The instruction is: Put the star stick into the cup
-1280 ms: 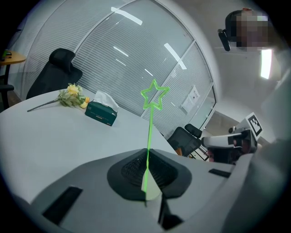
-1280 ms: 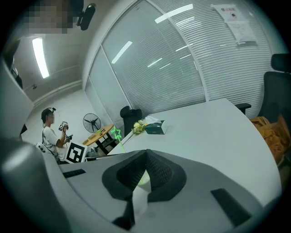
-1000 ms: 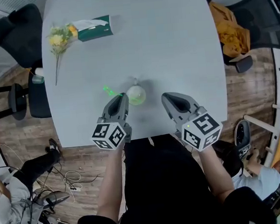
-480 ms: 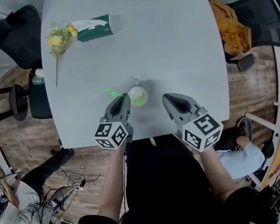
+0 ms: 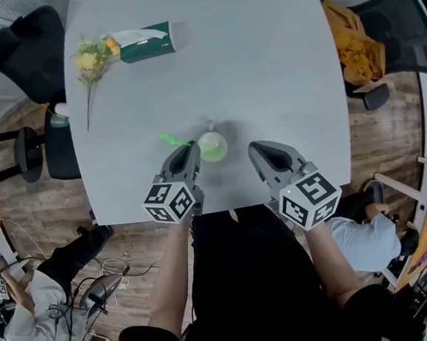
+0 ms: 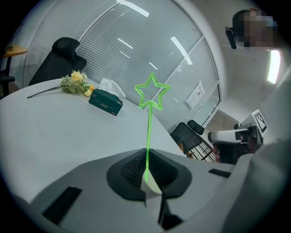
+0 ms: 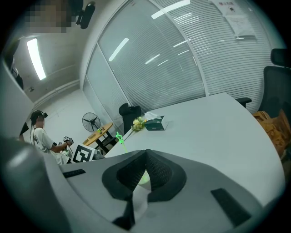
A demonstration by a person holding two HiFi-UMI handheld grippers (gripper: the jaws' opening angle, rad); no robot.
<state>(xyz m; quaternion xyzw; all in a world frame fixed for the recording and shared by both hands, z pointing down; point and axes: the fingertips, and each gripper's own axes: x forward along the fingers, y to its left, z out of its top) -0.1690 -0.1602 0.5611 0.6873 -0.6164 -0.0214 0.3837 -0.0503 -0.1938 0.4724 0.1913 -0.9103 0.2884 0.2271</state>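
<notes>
Clamped endwise in your left hand-held gripper (image 5: pixel 188 149), the thin green star stick (image 6: pixel 151 97) could have toppled the pale translucent cup (image 5: pixel 211 145).

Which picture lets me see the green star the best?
The left gripper view: the star stick stands big and whole, rising from the left gripper's shut jaws. The head view shows the star stick only as a small green streak; the right gripper view shows the star stick as a tiny speck.

Pale grey table (image 5: pixel 264 65) bearing a flower sprig (image 5: pixel 89 62), green tissue box (image 5: pixel 145 44), translucent cup (image 5: pixel 211 145)
</notes>
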